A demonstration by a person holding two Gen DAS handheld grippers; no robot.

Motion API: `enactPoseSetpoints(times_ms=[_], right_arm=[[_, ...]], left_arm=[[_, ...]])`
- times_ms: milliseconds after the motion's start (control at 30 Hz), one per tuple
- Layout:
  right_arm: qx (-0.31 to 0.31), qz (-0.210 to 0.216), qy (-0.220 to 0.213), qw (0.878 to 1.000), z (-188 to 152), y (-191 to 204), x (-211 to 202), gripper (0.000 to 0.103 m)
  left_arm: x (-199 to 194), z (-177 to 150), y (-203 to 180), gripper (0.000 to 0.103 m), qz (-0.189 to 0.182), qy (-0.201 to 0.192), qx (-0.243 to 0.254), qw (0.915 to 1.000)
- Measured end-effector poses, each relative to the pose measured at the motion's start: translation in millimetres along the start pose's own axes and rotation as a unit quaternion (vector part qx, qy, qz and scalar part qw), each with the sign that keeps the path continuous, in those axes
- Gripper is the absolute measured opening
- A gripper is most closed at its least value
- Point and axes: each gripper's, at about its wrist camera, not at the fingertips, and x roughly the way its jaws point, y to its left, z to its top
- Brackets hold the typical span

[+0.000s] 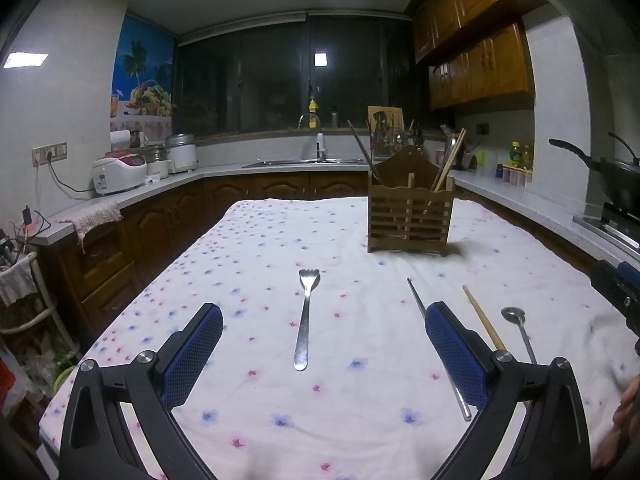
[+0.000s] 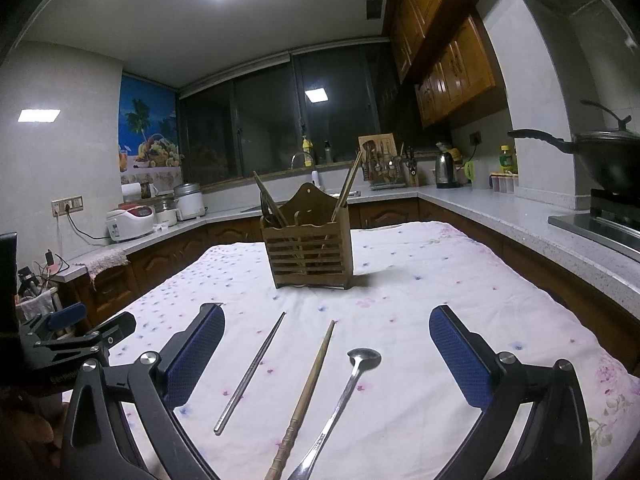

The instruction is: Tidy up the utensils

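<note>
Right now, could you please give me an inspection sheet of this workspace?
Surface: table under a white flowered cloth, flat apart from slight wrinkles.
Job's things: fork, metal chopstick, wooden chopstick and spoon lie loose on the cloth, apart from each other; the wooden holder stands upright at the far end, with several utensils already in it.
Clutter: nothing seen on the cloth.
Grippers: left gripper open, empty, the fork between its fingers in view; right gripper open, empty, over both chopsticks and the spoon.
Cables: a cord runs from the wall socket to the rice cooker on the counter.
Surroundings: sink, kettle, wok on the stove.
</note>
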Motion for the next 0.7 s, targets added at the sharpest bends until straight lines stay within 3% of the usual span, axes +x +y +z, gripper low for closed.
enactPoseSetpoints(times_ms=[700], right_arm=[[0.000,0.000,0.000,1.000,-0.1,1.2,-0.3,0.103]], left_arm=[[-3.3,-1.3,0.2,0.102,0.007,-0.004,0.005,1.0000]])
